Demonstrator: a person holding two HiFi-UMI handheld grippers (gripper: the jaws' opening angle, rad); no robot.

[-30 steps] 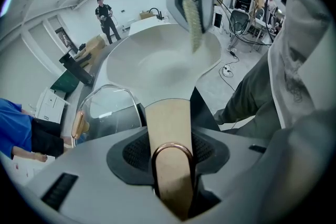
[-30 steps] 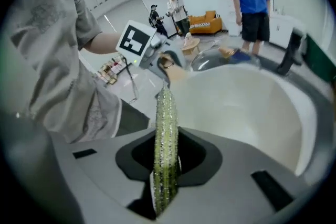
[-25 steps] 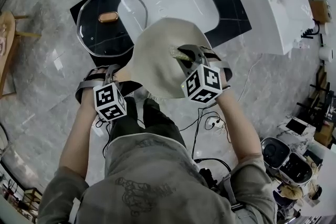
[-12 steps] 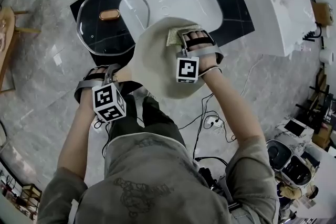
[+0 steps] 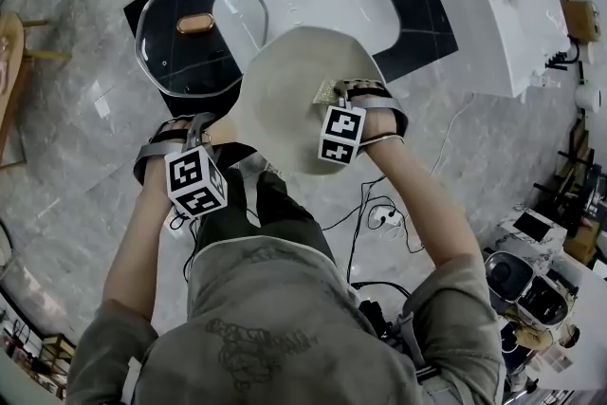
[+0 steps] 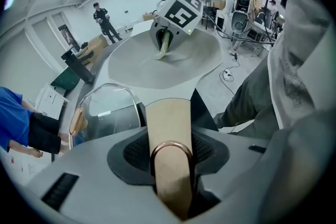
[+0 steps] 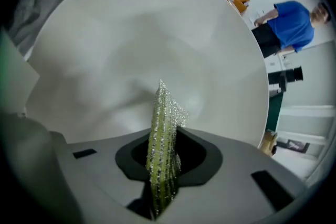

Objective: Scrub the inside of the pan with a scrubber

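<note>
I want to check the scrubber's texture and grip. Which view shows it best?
The right gripper view: the scrubber fills the foreground, clamped edge-on in the right gripper, glittery mesh clear. The head view shows only a corner; the left gripper view, a small distant strip.

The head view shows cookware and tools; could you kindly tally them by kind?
pan: 1
scrubber: 1
glass lid: 1
grippers: 2, left gripper and right gripper
total: 5
</note>
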